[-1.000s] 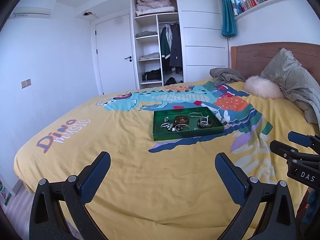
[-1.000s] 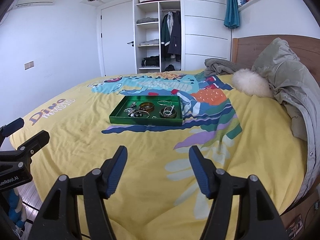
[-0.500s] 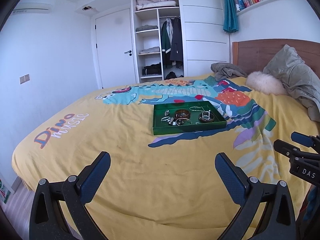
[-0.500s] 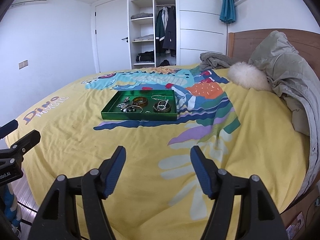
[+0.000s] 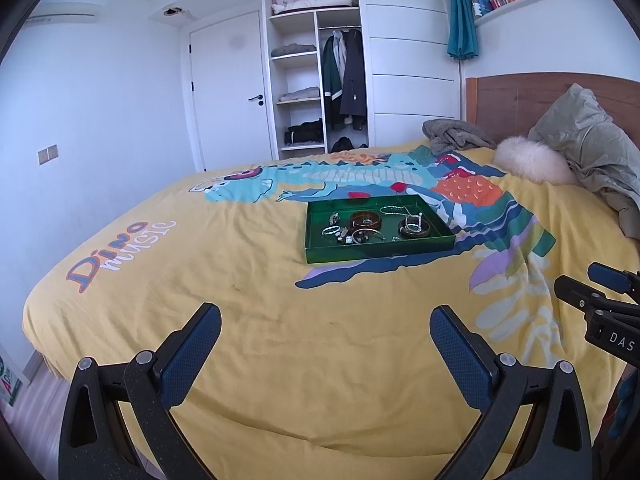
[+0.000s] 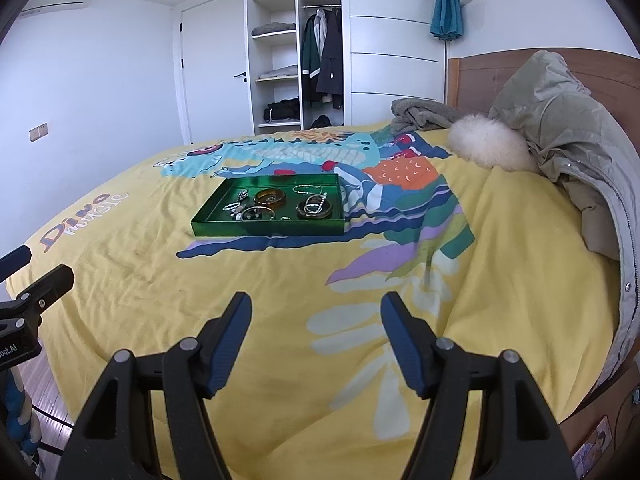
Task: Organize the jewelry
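Green shallow rectangular tray (image 5: pixel 380 250) sits mid-bed on the yellow dinosaur-print duvet (image 5: pixel 280 320), and all the jewelry you can see is already inside it. Two wide amber-brown bangles (image 5: pixel 365 220) lie toward the middle and right, a thin silver bangle (image 5: pixel 368 235) is in front of them, a silver chain (image 5: pixel 400 211) trails along the back, and a small cluster of silver pieces (image 5: pixel 334 229) bunches at the left; too small to tell rings from earrings. Pieces overlap and touch, none lined up, so this fits either a pile waiting to be sorted or a gather-into-tray job that is done. No call on which.

Your left gripper (image 5: pixel 326 344) hangs over the near part of the bed, jaws spread wide, nothing between them. Your right gripper (image 6: pixel 316 330) is the same: jaws apart though narrower than the left, empty. Both point at the tray but stay well short of it, likely keeping it centred in view.

The tray is on soft bedding, so expect it to tip or slide if you press on one edge. The chain looks draped over the right bangle (image 6: pixel 314 209); lifting either could drag the other.

A grey-green padded jacket (image 6: pixel 568 140) and a white fluffy cushion (image 6: pixel 488 146) lie by the wooden headboard (image 5: pixel 520 100), well clear.
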{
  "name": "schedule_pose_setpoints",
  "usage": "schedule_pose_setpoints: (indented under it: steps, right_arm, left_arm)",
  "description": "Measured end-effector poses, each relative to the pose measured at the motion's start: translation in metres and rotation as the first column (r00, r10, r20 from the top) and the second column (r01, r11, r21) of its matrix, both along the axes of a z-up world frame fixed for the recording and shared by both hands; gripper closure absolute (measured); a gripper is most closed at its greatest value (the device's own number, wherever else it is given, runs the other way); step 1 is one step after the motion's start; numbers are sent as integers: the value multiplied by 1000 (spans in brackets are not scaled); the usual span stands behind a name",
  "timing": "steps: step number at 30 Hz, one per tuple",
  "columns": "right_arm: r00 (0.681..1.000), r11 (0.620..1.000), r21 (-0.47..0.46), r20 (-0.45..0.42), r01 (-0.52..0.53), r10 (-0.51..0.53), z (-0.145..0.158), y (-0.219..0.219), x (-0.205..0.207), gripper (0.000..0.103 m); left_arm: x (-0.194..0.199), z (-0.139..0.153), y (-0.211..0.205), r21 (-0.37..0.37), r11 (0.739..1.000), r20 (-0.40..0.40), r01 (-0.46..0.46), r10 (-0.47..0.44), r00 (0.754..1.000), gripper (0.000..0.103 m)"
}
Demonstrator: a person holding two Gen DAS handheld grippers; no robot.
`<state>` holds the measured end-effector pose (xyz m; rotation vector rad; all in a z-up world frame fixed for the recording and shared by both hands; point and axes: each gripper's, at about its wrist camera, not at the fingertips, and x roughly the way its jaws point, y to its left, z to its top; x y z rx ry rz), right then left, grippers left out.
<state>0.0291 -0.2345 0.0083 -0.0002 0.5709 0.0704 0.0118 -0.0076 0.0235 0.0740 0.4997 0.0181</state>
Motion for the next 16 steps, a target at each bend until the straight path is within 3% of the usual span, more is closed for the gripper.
schedule_pose_setpoints:
  steps: [16]
  right_arm:
    - [1000, 1000, -11, 6, 22, -22, 3, -1, 1, 37]
  left_arm:
    - [1, -3, 5, -9, 1000, -2, -12, 12, 1000, 0]
